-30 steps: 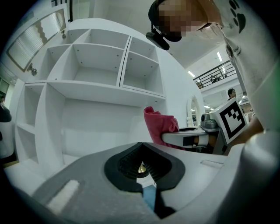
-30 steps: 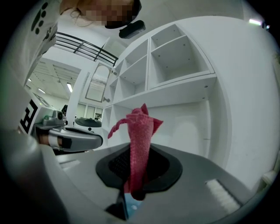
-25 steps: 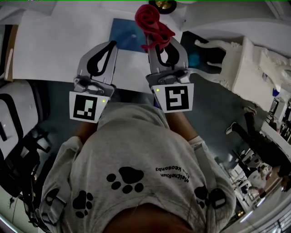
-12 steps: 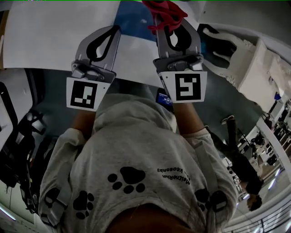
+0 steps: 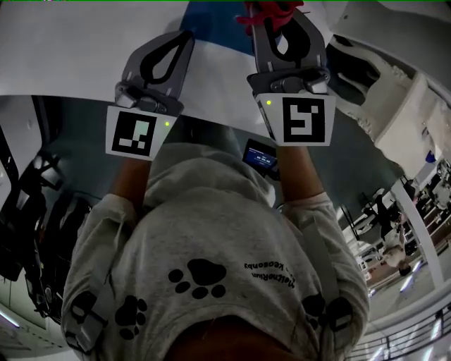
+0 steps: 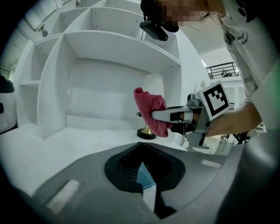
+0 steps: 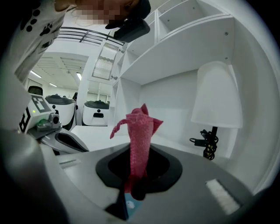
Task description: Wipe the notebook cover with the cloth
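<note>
The blue notebook (image 5: 211,28) lies on the white table (image 5: 70,56), between and just beyond my two grippers. My right gripper (image 5: 278,17) is shut on the red cloth (image 5: 271,8), which stands up out of its jaws (image 7: 140,131) at the top edge of the head view. A blue sliver of the notebook (image 7: 130,204) shows under that gripper (image 7: 133,186). My left gripper (image 5: 182,39) hovers at the notebook's left side, jaws together with nothing held. Through the slit of the left gripper (image 6: 142,164) the notebook (image 6: 143,175) shows below. The right gripper (image 6: 175,116) with the cloth (image 6: 151,109) is off to its right.
A white shelf unit (image 6: 109,65) rises behind the table. A lamp with a white shade (image 7: 216,94) and a brass base (image 6: 146,132) stands at the back. A white ornate chair (image 5: 380,92) is to the right of the table. The table's near edge (image 5: 211,123) runs under both grippers.
Both grippers have moved forward over the table and up the head view. The cloth now reaches the top edge of that view, still held by the right gripper.
</note>
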Available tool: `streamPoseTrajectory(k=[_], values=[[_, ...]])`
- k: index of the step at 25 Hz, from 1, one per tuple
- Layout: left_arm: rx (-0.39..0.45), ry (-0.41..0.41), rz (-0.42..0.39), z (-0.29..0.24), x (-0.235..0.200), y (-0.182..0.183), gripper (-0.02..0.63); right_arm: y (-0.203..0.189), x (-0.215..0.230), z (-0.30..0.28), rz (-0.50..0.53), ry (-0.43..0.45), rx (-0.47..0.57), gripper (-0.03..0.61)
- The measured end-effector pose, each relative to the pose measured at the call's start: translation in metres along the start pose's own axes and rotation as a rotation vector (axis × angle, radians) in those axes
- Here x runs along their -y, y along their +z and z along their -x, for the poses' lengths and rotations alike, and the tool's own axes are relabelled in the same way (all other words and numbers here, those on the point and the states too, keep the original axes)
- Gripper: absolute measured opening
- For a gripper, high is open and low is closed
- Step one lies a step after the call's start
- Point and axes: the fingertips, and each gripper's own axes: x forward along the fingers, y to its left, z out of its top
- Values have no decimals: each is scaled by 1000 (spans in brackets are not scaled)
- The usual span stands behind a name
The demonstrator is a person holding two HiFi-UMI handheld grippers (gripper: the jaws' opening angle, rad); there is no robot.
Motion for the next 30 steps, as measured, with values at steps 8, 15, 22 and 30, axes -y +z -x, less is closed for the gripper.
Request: streamPoseTrajectory(k=[8,15,22,30], values=[[-131,7,44,-12,-11,-41,-2,-23,-1,-29,20,55,-63,49],[-237,-4,70,-21,-17,-71,-2,-39,-5,-55,92,118,-145,49],[-369,-26,94,-21,-15,-96,-2,-67,1,-66,205,155,-307,48],[-459,-32,93,-22,-14,-110,-2,-102,-3,-79,287,222,-491,48]])
